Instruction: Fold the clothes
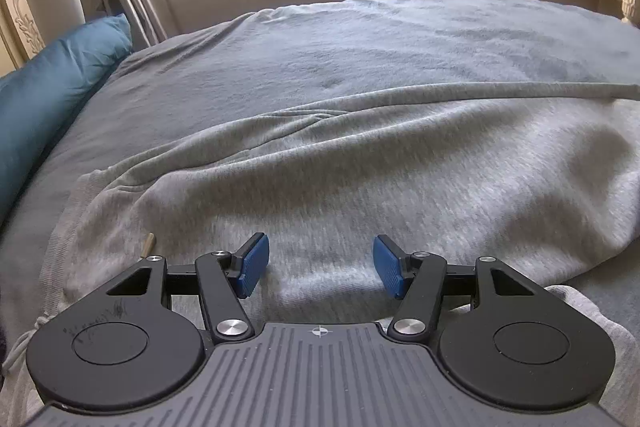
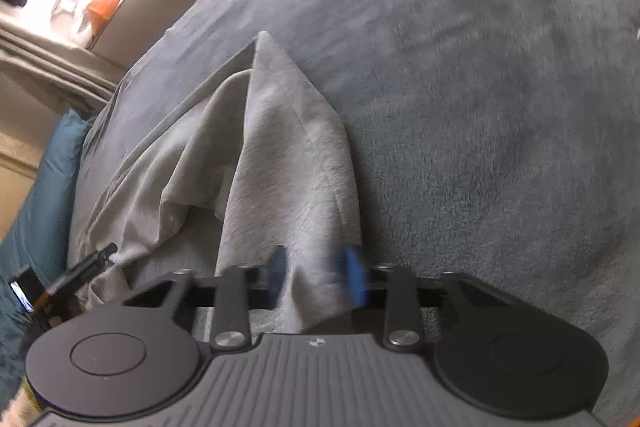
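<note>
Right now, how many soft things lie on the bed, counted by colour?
Light grey: 1, the garment, with a fold between the right gripper pads
Teal: 1, the pillow
Darker grey: 1, the blanket that covers the bed
Total: 3

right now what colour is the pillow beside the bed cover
Teal blue pillow, clearest in the left wrist view.

The right gripper (image 2: 318, 277) has a fold of the light grey garment (image 2: 280, 155) between its blurred blue pads (image 2: 356, 281), the cloth rising from the jaws to a peak. The garment lies on a darker grey-blue blanket (image 2: 500, 107). A teal pillow (image 2: 44, 203) sits left of the garment, beside the blanket's edge.
</note>
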